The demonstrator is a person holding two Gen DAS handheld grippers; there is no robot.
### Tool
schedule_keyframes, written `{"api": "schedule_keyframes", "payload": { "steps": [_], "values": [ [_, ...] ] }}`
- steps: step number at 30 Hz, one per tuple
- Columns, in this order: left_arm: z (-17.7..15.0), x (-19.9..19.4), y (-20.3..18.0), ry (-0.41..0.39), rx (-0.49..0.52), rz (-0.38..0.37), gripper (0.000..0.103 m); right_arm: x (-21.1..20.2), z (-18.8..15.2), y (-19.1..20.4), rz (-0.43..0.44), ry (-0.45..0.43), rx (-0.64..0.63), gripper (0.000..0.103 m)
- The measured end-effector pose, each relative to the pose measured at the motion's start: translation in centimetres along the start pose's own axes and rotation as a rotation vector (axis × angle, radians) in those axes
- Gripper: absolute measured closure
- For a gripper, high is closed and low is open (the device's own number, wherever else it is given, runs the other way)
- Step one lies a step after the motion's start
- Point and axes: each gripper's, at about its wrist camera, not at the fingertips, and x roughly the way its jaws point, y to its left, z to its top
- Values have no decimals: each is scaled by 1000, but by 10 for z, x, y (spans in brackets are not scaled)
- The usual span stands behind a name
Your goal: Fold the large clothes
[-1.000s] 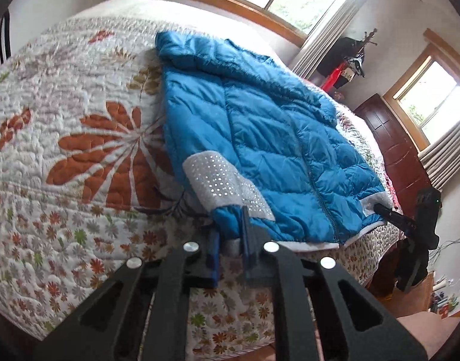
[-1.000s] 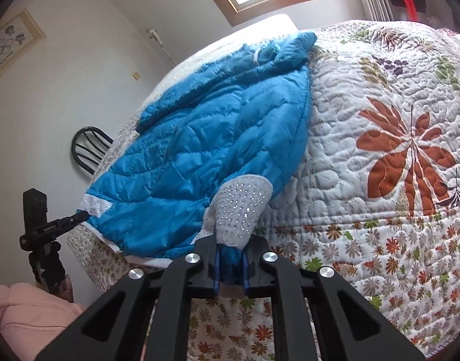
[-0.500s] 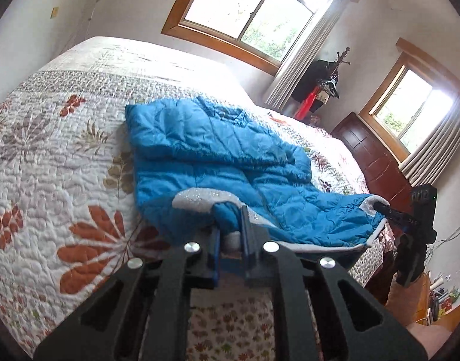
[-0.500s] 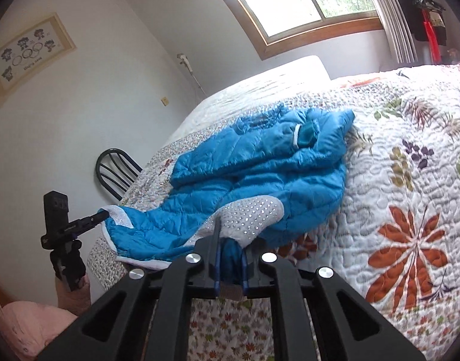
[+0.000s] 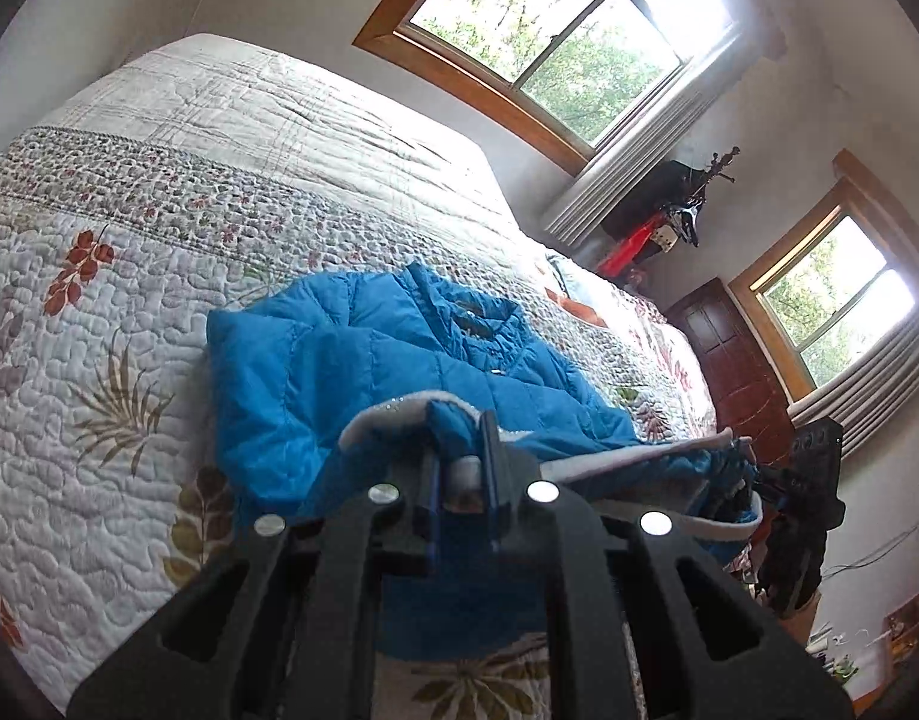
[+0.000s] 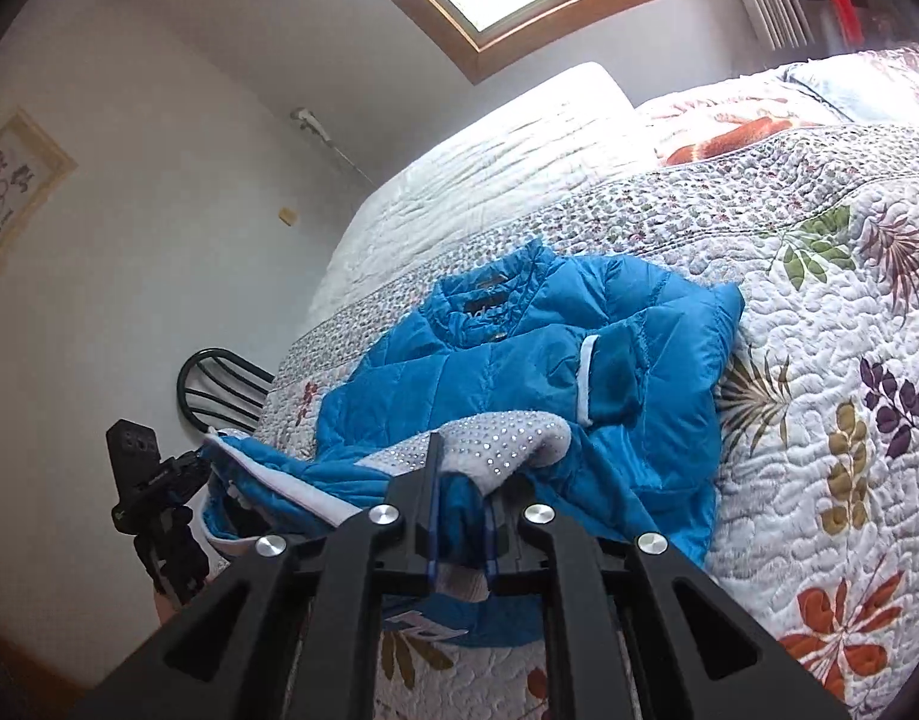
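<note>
A blue quilted jacket [image 5: 363,360] [image 6: 519,354] lies on a floral quilted bed [image 5: 129,276] [image 6: 819,330], its collar toward the headboard. My left gripper [image 5: 459,456] is shut on one bottom corner of the jacket, blue fabric with a grey sparkly band pinched between the jaws. My right gripper [image 6: 459,498] is shut on the other bottom corner, under a grey studded patch [image 6: 501,438]. The hem hangs lifted between the two grippers and is carried over the jacket's body toward the collar. Each gripper shows in the other's view, the right gripper [image 5: 753,474] and the left gripper [image 6: 198,462], both gripping hem.
A black chair back [image 6: 219,390] stands by the wall beside the bed. Two wood-framed windows [image 5: 555,42] with curtains, a dark wooden door [image 5: 735,360] and a coat stand with red and black items [image 5: 669,216] lie beyond the bed. A framed picture [image 6: 9,180] hangs on the wall.
Both grippers rose and moved forward over the bed, carrying the jacket's bottom hem up from the bed edge toward the collar. The jacket now lies doubling over itself.
</note>
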Motion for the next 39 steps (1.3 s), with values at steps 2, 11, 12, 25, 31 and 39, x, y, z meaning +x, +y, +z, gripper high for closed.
{"api": "schedule_keyframes", "payload": {
  "steps": [2, 11, 12, 25, 31, 39],
  "values": [
    [15, 24, 7, 24, -3, 27, 93, 21, 17, -11, -16, 29, 32, 93],
    [49, 118, 54, 120, -36, 131, 93, 103, 57, -72, -93, 135, 148, 90],
    [51, 128, 61, 132, -47, 148, 92, 109, 59, -79, -99, 142, 163, 89],
    [59, 126, 76, 181, -132, 24, 75, 89, 55, -92, 18, 109, 177, 54],
    [49, 75, 66, 71, -15, 85, 39, 57, 53, -80, -73, 30, 56, 26],
    [44, 114, 67, 112, 123, 204, 27, 126, 68, -68, -228, 120, -99, 25]
  ]
}}
